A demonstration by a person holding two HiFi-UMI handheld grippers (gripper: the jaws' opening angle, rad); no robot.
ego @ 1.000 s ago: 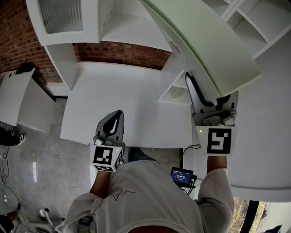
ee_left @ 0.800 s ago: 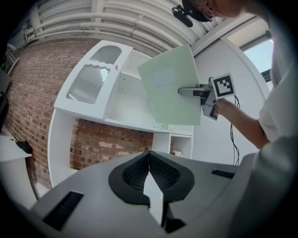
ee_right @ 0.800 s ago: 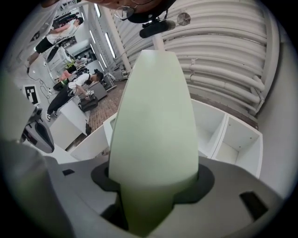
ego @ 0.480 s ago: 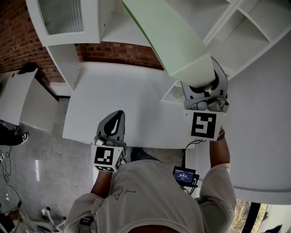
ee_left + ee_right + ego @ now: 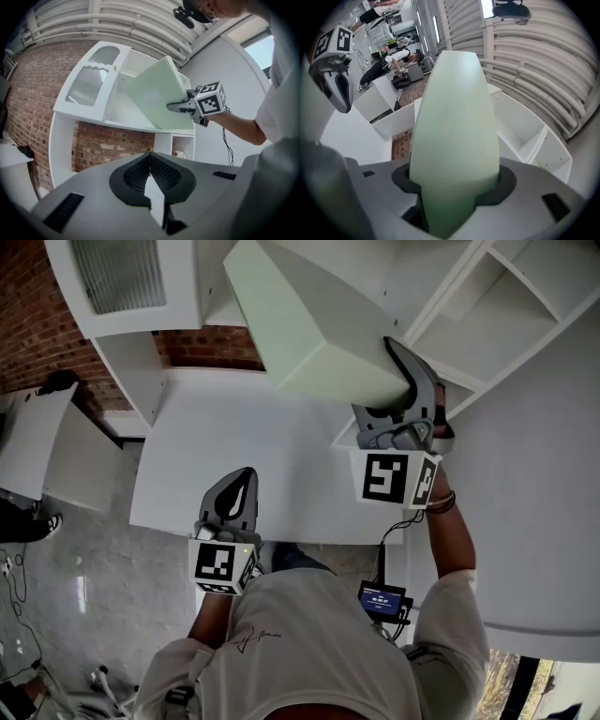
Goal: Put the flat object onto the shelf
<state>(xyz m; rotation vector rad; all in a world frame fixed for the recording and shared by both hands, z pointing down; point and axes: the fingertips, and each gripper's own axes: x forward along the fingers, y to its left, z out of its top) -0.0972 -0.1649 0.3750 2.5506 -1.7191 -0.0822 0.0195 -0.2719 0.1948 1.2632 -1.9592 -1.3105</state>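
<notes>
A person stands at a white counter (image 5: pixel 234 446) under a white wall shelf (image 5: pixel 123 123). The right hand-held gripper (image 5: pixel 405 371) is raised and clamped on one edge of a pale green flat board (image 5: pixel 309 324), which fills the gap between its jaws. The board hangs tilted in front of the shelf's open compartment, beside a ribbed glass door (image 5: pixel 86 84). Whether its lower edge touches the shelf cannot be told. The left hand-held gripper (image 5: pixel 234 493) sits low near the counter's front edge, its jaws drawn together with nothing between them. The step in hand looks like the placing. To do it well, the board likely needs levelling so its far edge enters the opening first, clear of the upright side walls. The clamp should loosen only once the board rests fully on the shelf, since a one-edge hold lets it swing.
</notes>
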